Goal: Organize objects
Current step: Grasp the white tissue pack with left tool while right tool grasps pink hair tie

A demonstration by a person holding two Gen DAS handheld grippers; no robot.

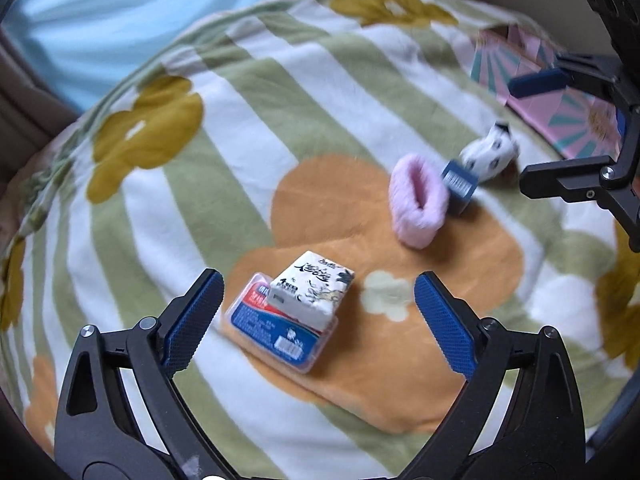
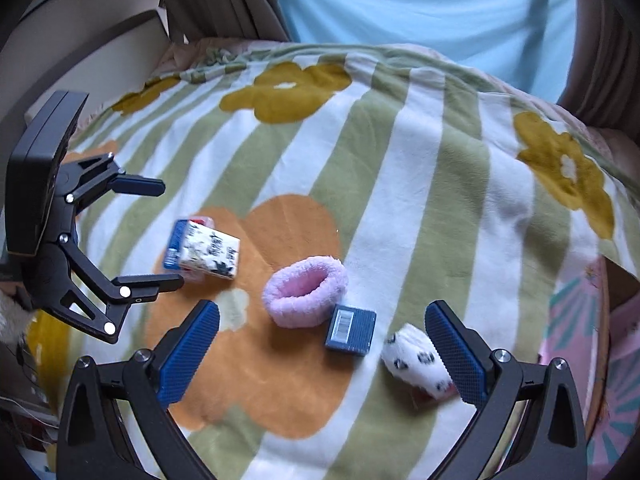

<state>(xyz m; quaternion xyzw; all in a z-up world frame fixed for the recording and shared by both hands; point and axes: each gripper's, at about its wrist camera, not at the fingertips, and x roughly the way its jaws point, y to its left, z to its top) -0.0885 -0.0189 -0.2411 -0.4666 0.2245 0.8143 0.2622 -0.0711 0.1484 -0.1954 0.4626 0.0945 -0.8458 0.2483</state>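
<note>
Ahead, between the wide-open left gripper (image 1: pixel 318 322), a white tissue pack (image 1: pixel 310 290) is seen lying diagonally; the fluffy pink band (image 2: pixel 305 291) is framed by the likewise spread right gripper (image 2: pixel 322 354).

You see a soft, fleecy striped flower-print cloth blanket (image 2: pixel 420 184), a fuzzy pink plush scrunchie (image 2: pixel 306 291), a glossy film-wrapped white tissue pack (image 1: pixel 310 290), and blue, rough-textured rubbery pads (image 1: pixel 192 322) on matt black plastic fingers.

L gripper (image 1: pixel 318 316) jaws wide apart, nothing between. Tissue pack (image 1: pixel 310 292) sits on a clear-cased blue pack (image 1: pixel 276 330) just ahead. Pink cuff (image 1: pixel 418 200) at 1 o'clock, touching small blue box (image 1: pixel 459 188); spotted white item (image 1: pixel 490 152) behind. R gripper (image 1: pixel 560 128) at 2 o'clock over pink box (image 1: pixel 576 120). Striped floral blanket (image 1: pixel 224 160) underneath.
</note>
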